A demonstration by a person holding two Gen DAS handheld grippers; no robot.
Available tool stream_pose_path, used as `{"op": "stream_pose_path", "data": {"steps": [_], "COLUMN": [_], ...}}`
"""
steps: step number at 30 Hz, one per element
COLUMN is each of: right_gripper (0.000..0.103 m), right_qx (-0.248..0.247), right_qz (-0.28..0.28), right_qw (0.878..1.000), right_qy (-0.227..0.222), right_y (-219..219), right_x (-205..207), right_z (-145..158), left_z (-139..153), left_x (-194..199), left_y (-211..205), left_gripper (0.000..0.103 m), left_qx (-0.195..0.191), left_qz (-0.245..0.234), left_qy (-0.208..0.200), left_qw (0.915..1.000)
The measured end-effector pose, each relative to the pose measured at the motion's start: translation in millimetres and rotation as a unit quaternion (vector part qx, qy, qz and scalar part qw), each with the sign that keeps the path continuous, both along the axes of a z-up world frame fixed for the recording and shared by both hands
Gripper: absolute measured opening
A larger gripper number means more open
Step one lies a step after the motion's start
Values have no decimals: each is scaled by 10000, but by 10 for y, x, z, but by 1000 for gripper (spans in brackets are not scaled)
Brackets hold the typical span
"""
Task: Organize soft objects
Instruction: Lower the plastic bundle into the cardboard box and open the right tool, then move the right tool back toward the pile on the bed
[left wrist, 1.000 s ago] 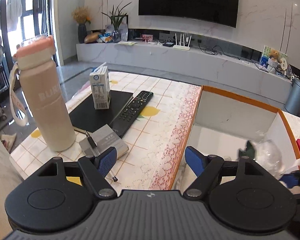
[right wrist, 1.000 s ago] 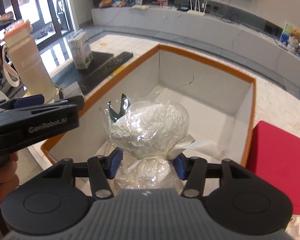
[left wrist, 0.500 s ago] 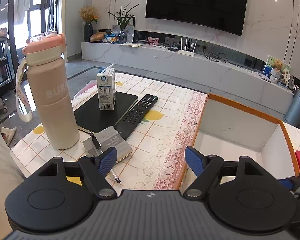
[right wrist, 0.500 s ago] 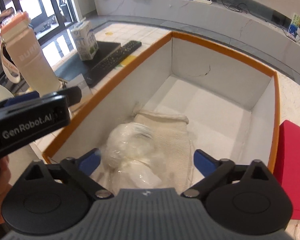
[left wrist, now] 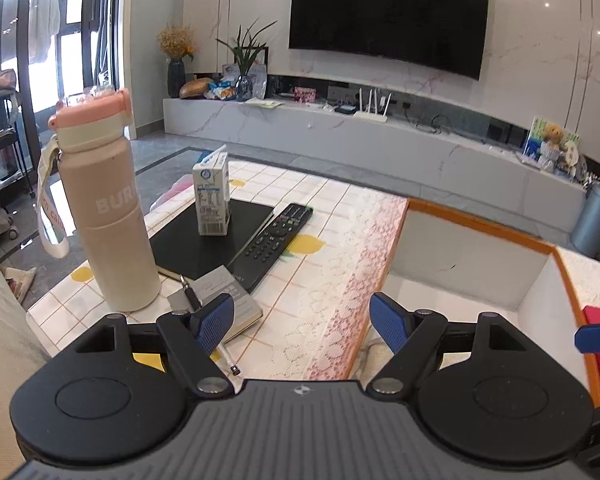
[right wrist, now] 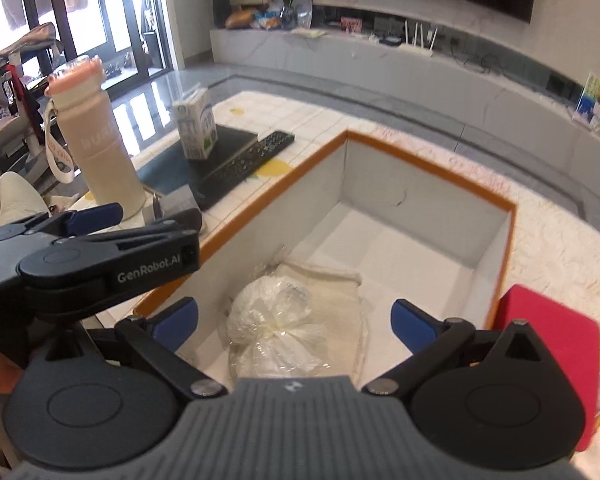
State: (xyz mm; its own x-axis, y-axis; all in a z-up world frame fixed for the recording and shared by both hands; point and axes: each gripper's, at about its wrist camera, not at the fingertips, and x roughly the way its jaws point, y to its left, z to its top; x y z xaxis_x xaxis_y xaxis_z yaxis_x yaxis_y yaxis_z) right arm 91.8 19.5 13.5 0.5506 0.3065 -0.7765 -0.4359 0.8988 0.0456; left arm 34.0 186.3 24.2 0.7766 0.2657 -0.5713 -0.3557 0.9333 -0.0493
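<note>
Bright daylight from the windows (left wrist: 40, 40) at left; fisheye-bent edges, right view slightly blurred.

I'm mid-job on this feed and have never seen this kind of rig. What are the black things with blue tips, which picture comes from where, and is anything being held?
No robot arm here: a person carries a two-finger gripper in each hand, each with a fisheye camera looking along its blue-padded fingers. One picture comes from the left gripper, the other from the right gripper. The left one is open and holds nothing. The right one's jaws are opening over the orange-rimmed box, holding nothing; a clear plastic bag of white stuff lies below on a cream cloth inside. On the table stand a pink bottle and a milk carton, beside a remote and a red item.
</note>
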Motion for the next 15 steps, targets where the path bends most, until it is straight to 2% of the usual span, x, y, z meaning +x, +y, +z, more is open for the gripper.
{"op": "stream_pose_path", "data": {"steps": [4, 10, 15], "right_gripper": [100, 100, 100], "right_qx": [-66, -214, -181], "right_qz": [-88, -172, -322], "right_qw": [9998, 9986, 9964], "right_qy": [-185, -455, -761], "right_y": [-104, -334, -664], "right_x": [-81, -230, -438], "right_z": [135, 360, 615], "left_z": [101, 257, 479], "left_x": [-66, -166, -280], "left_y": [-15, -103, -272], "left_gripper": [91, 91, 91], "left_qx": [-127, -132, -222], "left_qz": [-65, -261, -526], "left_qy": [-192, -260, -553], "left_qw": [9997, 9992, 9968]}}
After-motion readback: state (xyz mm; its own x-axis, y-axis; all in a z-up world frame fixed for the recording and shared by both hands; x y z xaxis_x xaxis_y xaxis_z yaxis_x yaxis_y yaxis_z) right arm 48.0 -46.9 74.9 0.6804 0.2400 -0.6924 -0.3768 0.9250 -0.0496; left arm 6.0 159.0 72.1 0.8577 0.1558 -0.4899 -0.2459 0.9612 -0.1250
